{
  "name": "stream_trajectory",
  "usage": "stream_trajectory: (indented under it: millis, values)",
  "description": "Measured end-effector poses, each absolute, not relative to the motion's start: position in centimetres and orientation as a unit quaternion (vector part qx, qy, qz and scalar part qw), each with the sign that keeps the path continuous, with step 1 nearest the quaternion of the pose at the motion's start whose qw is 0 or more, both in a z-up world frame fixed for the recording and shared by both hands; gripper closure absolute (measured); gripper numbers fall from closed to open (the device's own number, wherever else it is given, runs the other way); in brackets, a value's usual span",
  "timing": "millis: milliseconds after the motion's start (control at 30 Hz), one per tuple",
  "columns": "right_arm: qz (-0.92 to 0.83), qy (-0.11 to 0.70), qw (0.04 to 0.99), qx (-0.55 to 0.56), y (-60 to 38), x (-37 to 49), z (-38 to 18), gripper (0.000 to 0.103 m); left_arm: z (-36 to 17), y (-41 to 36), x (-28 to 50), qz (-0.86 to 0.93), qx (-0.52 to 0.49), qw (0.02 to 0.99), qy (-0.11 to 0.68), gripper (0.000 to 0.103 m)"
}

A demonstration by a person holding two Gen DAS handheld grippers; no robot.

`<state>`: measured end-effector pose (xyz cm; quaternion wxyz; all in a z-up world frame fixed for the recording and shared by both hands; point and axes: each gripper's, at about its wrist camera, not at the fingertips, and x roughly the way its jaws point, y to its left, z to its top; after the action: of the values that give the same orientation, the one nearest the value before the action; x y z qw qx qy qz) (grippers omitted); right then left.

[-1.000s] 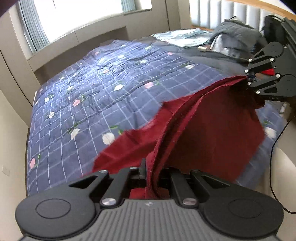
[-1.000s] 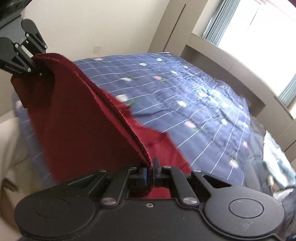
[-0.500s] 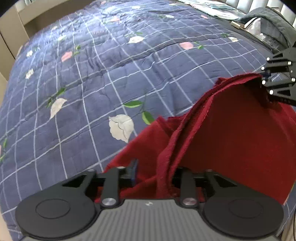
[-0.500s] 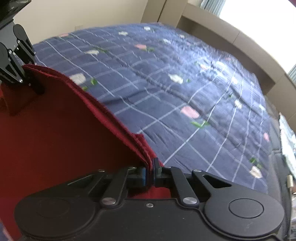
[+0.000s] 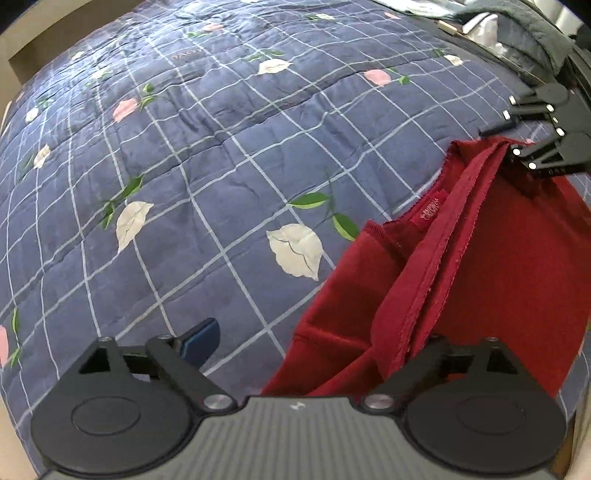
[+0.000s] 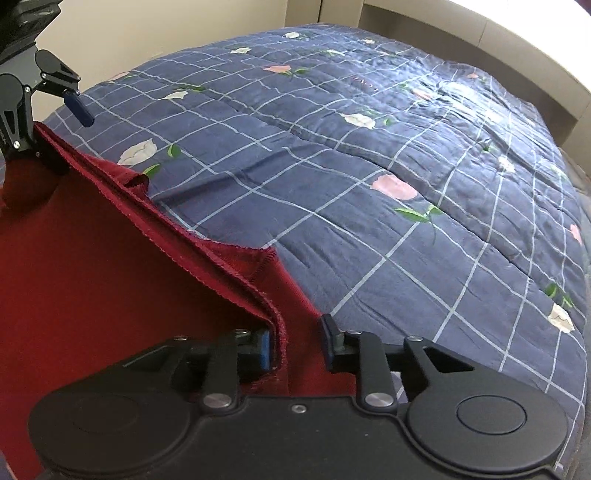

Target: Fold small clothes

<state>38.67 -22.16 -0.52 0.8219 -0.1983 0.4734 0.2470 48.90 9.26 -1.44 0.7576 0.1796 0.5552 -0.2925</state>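
Observation:
A dark red garment [image 5: 498,277] lies folded over on the navy flowered quilt [image 5: 221,166], its doubled edge still raised as a ridge between the two grippers. My left gripper [image 5: 314,343] is opening wide; the ridge leans on its right finger, and the blue-padded left finger [image 5: 201,339] stands free over the quilt. In the right wrist view the red garment [image 6: 92,277] fills the lower left. My right gripper [image 6: 295,343] is opening too, with the cloth edge hanging loose between its pads. Each gripper shows in the other's view: the right gripper [image 5: 506,142], the left gripper [image 6: 62,134].
The quilt [image 6: 369,184] stretches far beyond the garment. Dark clothes and a pale bundle [image 5: 517,37] lie at the bed's far end. A beige ledge [image 6: 443,33] and a cream wall [image 6: 166,22] border the bed. The bed's edge runs just right of the garment.
Both grippers came down toward the quilt with the red garment, laying it over. Both then opened and released the cloth edge, the left one widely.

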Motion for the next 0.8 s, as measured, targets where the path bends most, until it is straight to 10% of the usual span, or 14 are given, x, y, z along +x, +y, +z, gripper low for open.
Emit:
stream_trajectory:
  millis: [300,633,800]
  values:
    - [0.242,0.484,0.821,-0.182,-23.2,39.8,-0.4,0.047,-0.5,10.6,49.3,-0.303,0.187,0.75,0.557,0.002]
    - [0.214,0.473,0.845,-0.125,-25.6,40.6,0.9,0.004,-3.6,14.5,49.9,-0.19,0.115,0.775,0.592,0.001]
    - [0.22,0.474,0.849,-0.071,-26.8,40.7,1.8,0.002,-3.4,15.1,48.2,-0.153,0.067,0.822,0.544,0.001]
